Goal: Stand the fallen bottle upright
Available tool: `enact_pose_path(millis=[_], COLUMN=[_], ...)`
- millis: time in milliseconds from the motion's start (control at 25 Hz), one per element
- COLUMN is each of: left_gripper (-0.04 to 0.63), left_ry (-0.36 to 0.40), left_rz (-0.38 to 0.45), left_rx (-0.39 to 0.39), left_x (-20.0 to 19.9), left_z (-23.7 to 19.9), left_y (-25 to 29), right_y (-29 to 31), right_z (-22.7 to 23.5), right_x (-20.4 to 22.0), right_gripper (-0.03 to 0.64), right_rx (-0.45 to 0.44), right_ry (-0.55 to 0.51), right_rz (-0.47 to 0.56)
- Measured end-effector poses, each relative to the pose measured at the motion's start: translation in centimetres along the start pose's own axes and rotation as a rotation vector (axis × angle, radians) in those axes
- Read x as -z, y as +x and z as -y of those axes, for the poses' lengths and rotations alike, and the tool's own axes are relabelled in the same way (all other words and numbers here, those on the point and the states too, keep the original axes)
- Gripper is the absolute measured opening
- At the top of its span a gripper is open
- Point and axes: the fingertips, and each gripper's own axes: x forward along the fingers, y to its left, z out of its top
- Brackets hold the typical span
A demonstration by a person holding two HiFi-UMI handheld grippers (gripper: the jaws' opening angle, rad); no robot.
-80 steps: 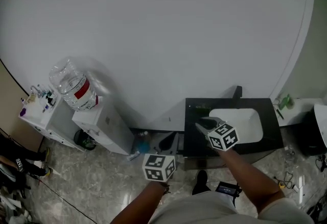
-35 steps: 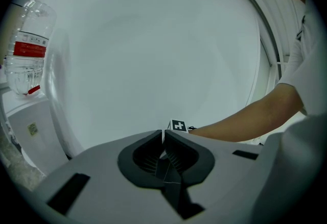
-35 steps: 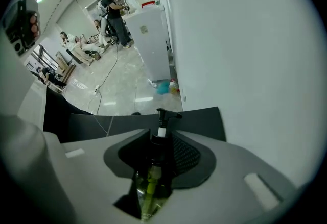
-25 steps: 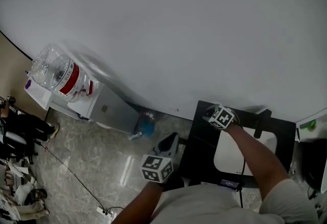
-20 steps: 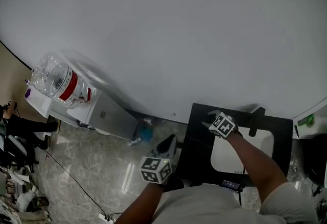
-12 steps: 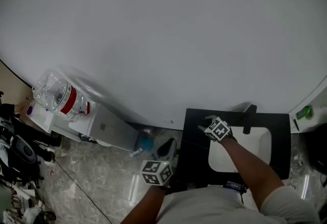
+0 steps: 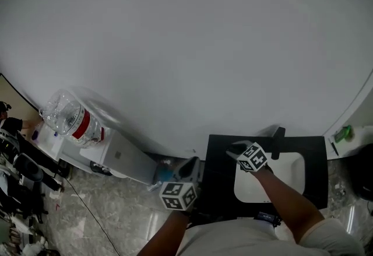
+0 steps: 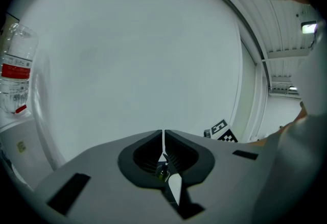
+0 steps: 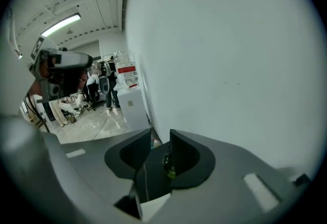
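A small blue bottle (image 7: 161, 175) lies on the floor between the white water dispenser (image 7: 119, 155) and the black table (image 7: 217, 158); my left gripper partly hides it. My left gripper (image 7: 190, 166) hovers above that spot, and in the left gripper view (image 8: 163, 133) its jaws meet with only a thin slit and nothing in them. Over the table's near left part, my right gripper (image 7: 235, 146) points at the white wall. The right gripper view (image 9: 160, 141) shows its jaws apart and empty.
A large clear water jug (image 7: 73, 119) with a red label tops the dispenser; it also shows in the left gripper view (image 8: 15, 72). A white tray (image 7: 280, 174) lies on the black table. People and chairs (image 9: 99, 88) stand on the far left floor. A wall fills the view ahead.
Both grippers have risen. The right gripper moved up over the table toward the wall and rolled. The head view has tilted, so the dispenser and table sit lower in it.
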Motion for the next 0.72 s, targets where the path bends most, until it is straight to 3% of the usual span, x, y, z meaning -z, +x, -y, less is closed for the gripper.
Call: enact_pose_path(millis=[240,400,560,720], left_gripper=[0.008,0.008,0.008,0.008], left_ry=[0.037,0.047,0.093,0.135], left_rz=[0.070,0.109,0.142,0.170], left_rx=[-0.009,-0.017,-0.025,-0.031], left_x=[-4.2,-6.7,-8.8,-10.4], left_z=[1.4,2.3,3.4,3.8], left_y=[0.5,0.6,0.3,-0.2], right_y=[-6.1,-9.8,-11.8,-12.6], right_z=[-4.3,-6.7,-9.3,-10.7], right_x=[-8.0,-13.8,-17.0,-18.8], right_gripper=[0.006,0.003,0.002,0.002], right_rx=[-0.034,-0.011,0.003,-0.013], right_ry=[-0.028,-0.030,-0.099,-0.101], right_rz=[0.213,0.392,0.445,0.484])
